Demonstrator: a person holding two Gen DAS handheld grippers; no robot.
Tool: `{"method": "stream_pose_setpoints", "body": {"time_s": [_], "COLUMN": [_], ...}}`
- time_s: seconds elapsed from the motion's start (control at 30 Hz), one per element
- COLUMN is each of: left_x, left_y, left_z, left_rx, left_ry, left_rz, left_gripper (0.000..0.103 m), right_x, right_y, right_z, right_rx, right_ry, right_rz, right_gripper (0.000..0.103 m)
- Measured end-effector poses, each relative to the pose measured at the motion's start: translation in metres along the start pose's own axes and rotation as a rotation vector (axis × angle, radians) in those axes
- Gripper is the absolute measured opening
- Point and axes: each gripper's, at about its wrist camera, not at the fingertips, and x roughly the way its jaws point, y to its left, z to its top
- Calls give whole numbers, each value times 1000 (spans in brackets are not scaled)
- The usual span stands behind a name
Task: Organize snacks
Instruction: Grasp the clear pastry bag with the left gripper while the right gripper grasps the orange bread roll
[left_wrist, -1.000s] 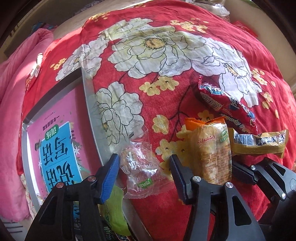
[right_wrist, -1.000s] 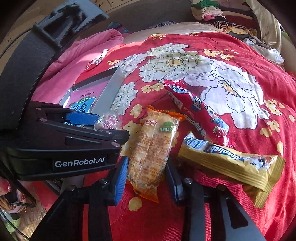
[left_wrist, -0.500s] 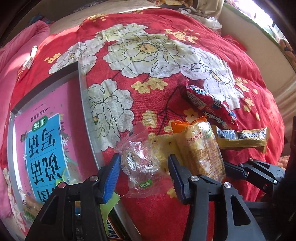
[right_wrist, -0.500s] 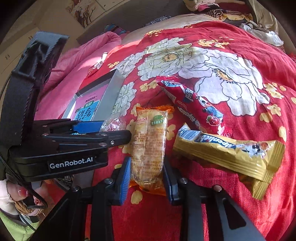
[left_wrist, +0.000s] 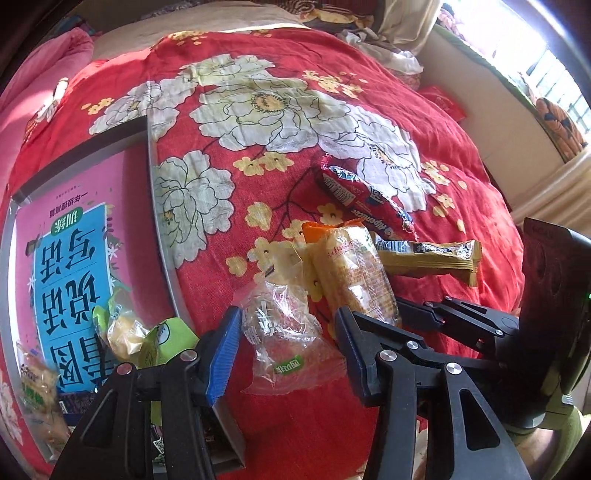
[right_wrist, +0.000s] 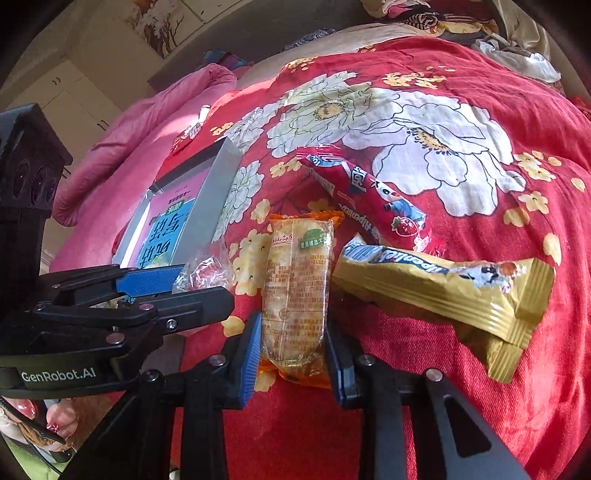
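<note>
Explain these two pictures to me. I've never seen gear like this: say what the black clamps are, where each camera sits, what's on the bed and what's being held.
No robot here: a person holds a two-finger clamp in each hand, each carrying a fisheye camera looking along its fingers.

One picture is from the left gripper. Its fingers hold a clear crinkly packet.

The other is from the right gripper, shut on an orange-ended cracker pack; the left clamp shows at the left.

On the red floral bedspread lie a red wafer pack and a gold wafer pack. A grey tray lined with a pink sheet already holds snacks.
</note>
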Motion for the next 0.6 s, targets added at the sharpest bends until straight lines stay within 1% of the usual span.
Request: {"method": "stream_pose_setpoints", "body": {"time_s": [0.13,0.2,0.27,0.37,0.43,0.53,0.6], "left_x": [-2,1,7,14,19,28,33], "left_y": [5,5,4,0,-1,4,5], "left_z": [-2,-5,-6,-8,-8,-6,-6], "left_rx": [-16,-19,-17,-4,-1,-26,-27], "left_ry": [3,14,28,44,53,75,77], "left_rz": [-3,-2,14,48,69,73,81], "left_gripper": [52,52,52,52,50,49,45], "right_x": [-6,-8,-8,-5,-2,4,7], "right_y": [-3,-2,-1,5,6,3,4], "right_z": [0,-1,-3,-4,-5,-4,-3], "right_rx": [29,20,12,-40,-59,-61,-74], "right_ry": [-16,-16,-9,2,12,26,27], "right_rz": [39,16,-7,-61,-87,-92,-98], "right_gripper": [32,32,32,32,32,32,32]}}
